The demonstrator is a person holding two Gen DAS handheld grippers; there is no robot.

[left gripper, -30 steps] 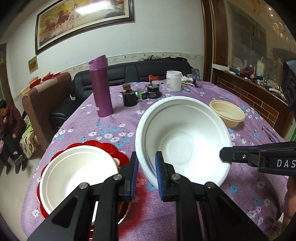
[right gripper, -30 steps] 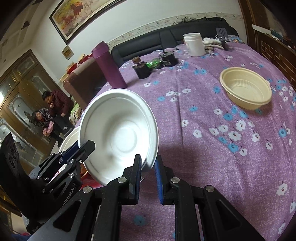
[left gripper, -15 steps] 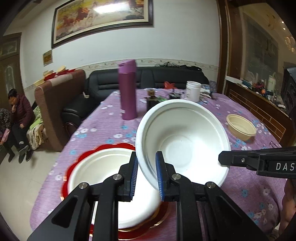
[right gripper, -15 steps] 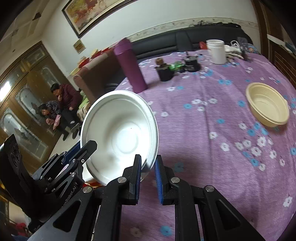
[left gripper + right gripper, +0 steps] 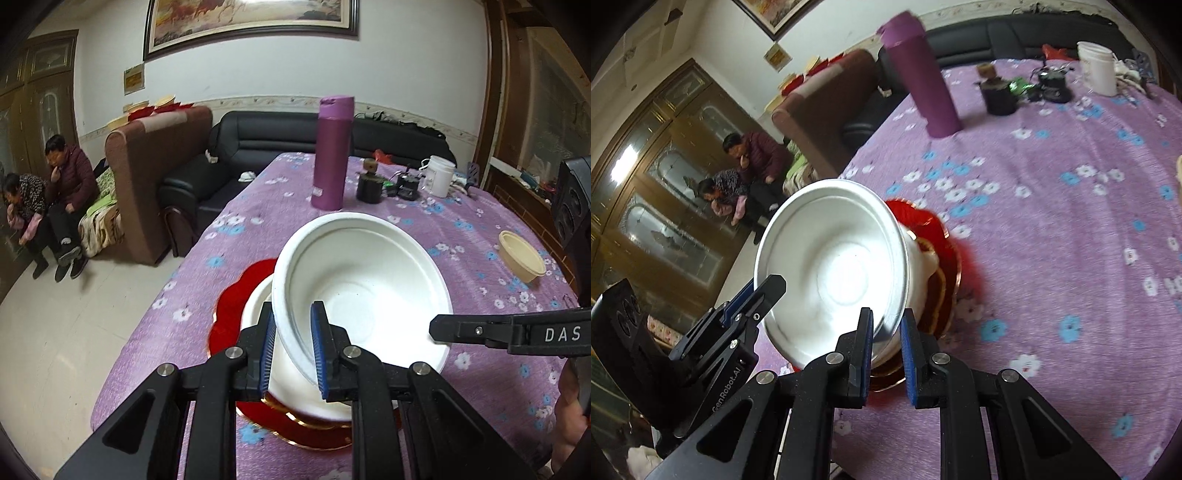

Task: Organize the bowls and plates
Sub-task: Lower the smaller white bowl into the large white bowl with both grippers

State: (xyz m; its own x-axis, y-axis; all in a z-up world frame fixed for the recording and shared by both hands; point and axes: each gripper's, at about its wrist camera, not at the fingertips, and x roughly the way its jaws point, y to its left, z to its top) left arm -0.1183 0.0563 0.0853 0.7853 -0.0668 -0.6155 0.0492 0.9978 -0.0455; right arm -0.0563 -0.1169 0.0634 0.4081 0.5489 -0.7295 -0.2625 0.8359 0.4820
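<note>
Both grippers hold one large white bowl by opposite sides of its rim. My left gripper is shut on the near rim. My right gripper is shut on the other side of the same white bowl. The bowl hangs tilted just above a second white bowl that sits on a red plate with a gold edge. The red plate also shows in the right wrist view, partly hidden by the bowl. The right gripper's finger reaches in from the right.
A cream bowl sits at the table's right. A purple flask, a dark jar and a white tub stand at the far end. The table edge drops off left. Sofas and two seated people are beyond.
Both grippers have carried the white bowl left, from over the bare cloth to above the bowl on the red plate. Both grips are unchanged.
</note>
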